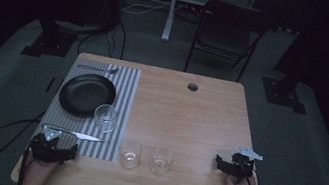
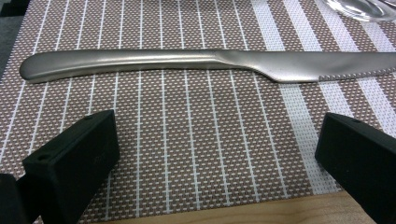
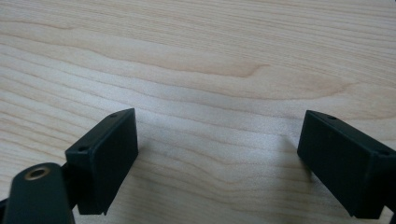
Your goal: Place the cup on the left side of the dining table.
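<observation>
Knife [image 2: 205, 65] lies on the placemat [image 2: 187, 149] — seemingly untouched; both grippers gape wide.

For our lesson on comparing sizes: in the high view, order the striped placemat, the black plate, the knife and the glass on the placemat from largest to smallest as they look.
1. Striped placemat
2. Black plate
3. Knife: long but thin, so this place is unsure
4. Glass on the placemat

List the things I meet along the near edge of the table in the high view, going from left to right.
Left gripper → knife → first glass → second glass → right gripper.
</observation>
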Demonstrator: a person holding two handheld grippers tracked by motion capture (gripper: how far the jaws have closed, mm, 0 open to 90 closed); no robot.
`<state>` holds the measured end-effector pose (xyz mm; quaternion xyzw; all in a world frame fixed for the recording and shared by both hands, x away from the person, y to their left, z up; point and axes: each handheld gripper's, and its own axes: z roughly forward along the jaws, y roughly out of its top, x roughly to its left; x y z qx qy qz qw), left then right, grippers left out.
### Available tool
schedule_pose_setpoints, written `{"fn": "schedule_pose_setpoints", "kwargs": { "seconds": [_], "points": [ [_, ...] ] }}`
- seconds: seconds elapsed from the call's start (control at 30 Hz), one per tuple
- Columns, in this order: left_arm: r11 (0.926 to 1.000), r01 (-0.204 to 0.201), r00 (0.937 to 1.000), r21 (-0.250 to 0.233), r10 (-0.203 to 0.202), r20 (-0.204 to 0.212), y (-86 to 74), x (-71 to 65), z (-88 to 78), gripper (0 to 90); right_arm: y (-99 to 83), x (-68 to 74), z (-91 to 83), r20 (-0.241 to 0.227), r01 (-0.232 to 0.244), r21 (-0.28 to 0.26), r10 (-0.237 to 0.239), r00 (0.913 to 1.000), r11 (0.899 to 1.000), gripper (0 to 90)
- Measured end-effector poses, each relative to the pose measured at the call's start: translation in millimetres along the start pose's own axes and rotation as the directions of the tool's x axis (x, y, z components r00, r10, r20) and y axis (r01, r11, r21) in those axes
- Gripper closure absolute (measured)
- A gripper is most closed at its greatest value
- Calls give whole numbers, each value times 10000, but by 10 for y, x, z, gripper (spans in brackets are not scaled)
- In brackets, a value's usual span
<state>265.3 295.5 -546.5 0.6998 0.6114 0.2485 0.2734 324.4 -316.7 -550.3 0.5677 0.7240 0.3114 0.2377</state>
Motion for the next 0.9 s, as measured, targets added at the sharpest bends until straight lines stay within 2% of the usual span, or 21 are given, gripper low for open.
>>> {"fn": "schedule_pose_setpoints", "kwargs": {
  "seconds": [0.17,0.9],
  "points": [
    [9999,142,9998,14,-142,-124,-7,-9,-8,3,0,0,0,3,2,1,-2,10000,10000,118],
    [9999,152,9998,-9,-152,-135,-9,-11,-5,2,0,0,0,1,0,2,0,10000,10000,118]
  ]
}}
